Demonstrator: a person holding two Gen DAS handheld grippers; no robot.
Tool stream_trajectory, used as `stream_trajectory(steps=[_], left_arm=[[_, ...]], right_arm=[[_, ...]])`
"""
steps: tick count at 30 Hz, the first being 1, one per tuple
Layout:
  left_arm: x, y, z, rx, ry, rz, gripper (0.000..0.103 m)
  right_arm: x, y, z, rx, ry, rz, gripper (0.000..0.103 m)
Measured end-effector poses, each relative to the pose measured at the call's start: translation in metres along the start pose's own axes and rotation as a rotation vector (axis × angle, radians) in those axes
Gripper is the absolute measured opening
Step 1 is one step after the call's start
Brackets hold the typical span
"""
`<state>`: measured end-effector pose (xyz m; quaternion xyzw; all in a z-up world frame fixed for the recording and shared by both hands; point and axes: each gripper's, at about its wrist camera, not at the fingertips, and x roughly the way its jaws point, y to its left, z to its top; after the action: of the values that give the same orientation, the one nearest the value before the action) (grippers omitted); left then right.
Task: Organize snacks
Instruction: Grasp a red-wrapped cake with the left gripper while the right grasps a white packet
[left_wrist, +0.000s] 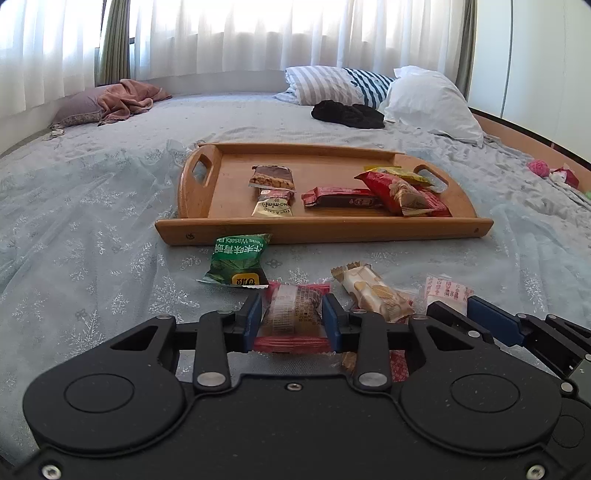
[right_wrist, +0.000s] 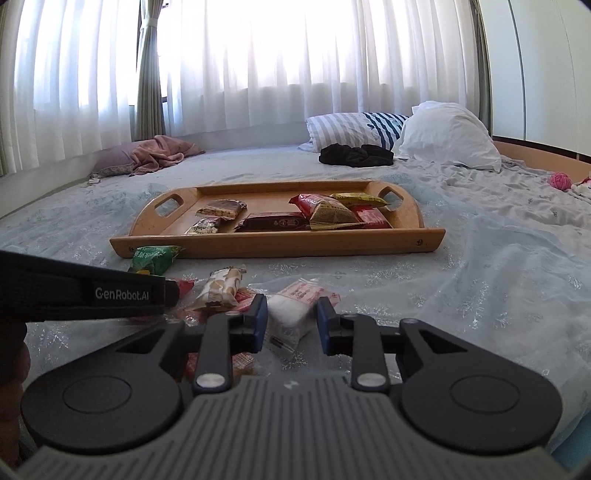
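A wooden tray (left_wrist: 325, 229) lies on the bed and holds several snack packets, among them a red bar (left_wrist: 341, 197). My left gripper (left_wrist: 291, 319) is shut on a red-edged clear snack packet (left_wrist: 291, 314) low over the bed. A green wasabi pea packet (left_wrist: 238, 260) and a beige wafer packet (left_wrist: 373, 291) lie in front of the tray. My right gripper (right_wrist: 291, 319) is open, its jaws on either side of a white rice-cracker packet (right_wrist: 291, 314), apart from it. The tray (right_wrist: 277, 245) also shows in the right wrist view.
Pillows (left_wrist: 428, 99), a black cloth (left_wrist: 349, 112) and a pink blanket (left_wrist: 123, 98) lie at the bed's far end. A pink yarn ball (left_wrist: 538, 168) sits at the right edge. The left gripper's strap (right_wrist: 85, 293) crosses the right view.
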<state>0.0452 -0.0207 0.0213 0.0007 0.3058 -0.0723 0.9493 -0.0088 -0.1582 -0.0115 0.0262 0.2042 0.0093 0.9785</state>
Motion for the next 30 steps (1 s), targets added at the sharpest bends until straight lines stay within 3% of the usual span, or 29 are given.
stream_trajectory(steps=[5, 8, 10, 17, 21, 24, 30], left_arm=[[-0.001, 0.001, -0.010, 0.012, 0.023, -0.006, 0.032], [-0.005, -0.003, -0.016, 0.039, -0.001, 0.012, 0.036], [-0.006, -0.001, -0.015, 0.019, 0.000, 0.012, 0.038], [0.000, 0.005, -0.010, -0.011, 0.012, 0.005, 0.043], [0.006, 0.002, -0.012, 0.008, 0.022, 0.009, 0.043], [0.003, -0.002, -0.015, 0.038, 0.013, 0.015, 0.039], [-0.011, -0.002, -0.010, 0.026, -0.005, -0.020, 0.033]], right_arm=[[-0.006, -0.006, 0.001, 0.009, -0.005, -0.019, 0.032], [-0.005, -0.012, -0.001, 0.032, 0.008, -0.037, 0.032], [-0.005, -0.014, -0.001, 0.045, -0.001, -0.044, 0.052], [0.005, -0.008, 0.003, 0.065, 0.005, -0.087, 0.068], [0.016, -0.004, 0.000, 0.085, 0.042, -0.110, 0.065], [0.015, 0.001, -0.002, 0.057, 0.031, -0.117, 0.042], [0.007, 0.001, 0.000, 0.041, 0.011, -0.071, 0.040]])
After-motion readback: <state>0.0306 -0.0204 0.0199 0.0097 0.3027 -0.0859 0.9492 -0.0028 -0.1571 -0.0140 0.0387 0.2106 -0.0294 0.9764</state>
